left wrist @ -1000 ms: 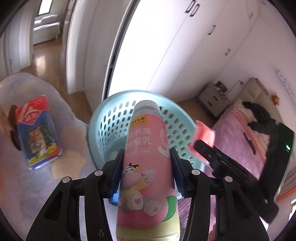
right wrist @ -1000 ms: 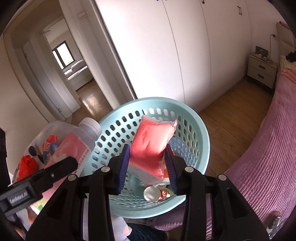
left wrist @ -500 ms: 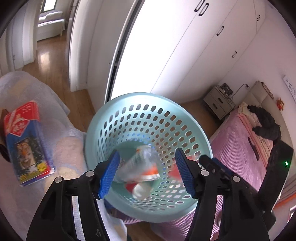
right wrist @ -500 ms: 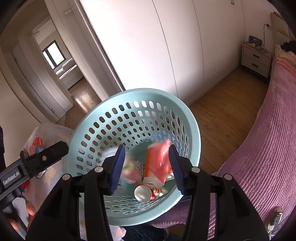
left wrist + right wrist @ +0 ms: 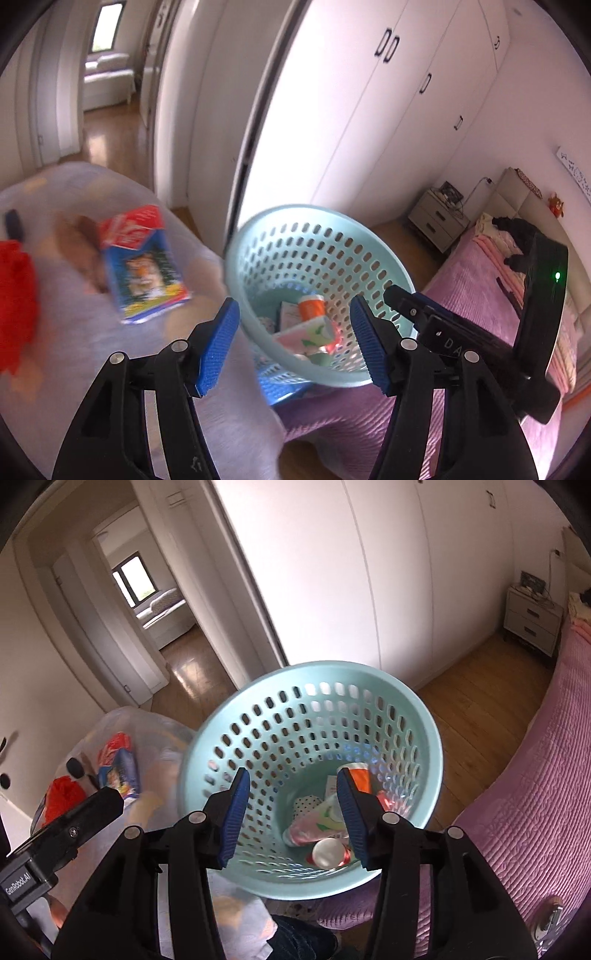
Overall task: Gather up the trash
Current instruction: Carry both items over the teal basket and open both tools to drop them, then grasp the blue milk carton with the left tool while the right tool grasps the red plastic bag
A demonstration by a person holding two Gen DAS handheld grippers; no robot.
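A light blue perforated basket [image 5: 317, 236] [image 5: 314, 709] stands at the edge of the pink bed. Inside lie the pink yogurt bottle [image 5: 314, 823] [image 5: 306, 334], a red pouch [image 5: 384, 799] and other trash. My left gripper [image 5: 293, 343] is open and empty, above the basket's near left rim. My right gripper [image 5: 293, 812] is open and empty, above the basket's near side. A blue and red snack box [image 5: 142, 266] [image 5: 118, 766] lies on the pale blanket to the left. A red item [image 5: 14, 302] [image 5: 61, 799] lies further left.
The pink bed [image 5: 535, 794] runs along the right. White wardrobes [image 5: 369, 110] stand behind the basket, a nightstand [image 5: 532, 620] at the far right. A doorway [image 5: 147, 602] opens at the back left onto wooden floor [image 5: 476, 701].
Both grippers opened and dropped their loads: the yogurt bottle and the red pouch fell into the basket. The left gripper has since swung left, bringing the snack box more into view.
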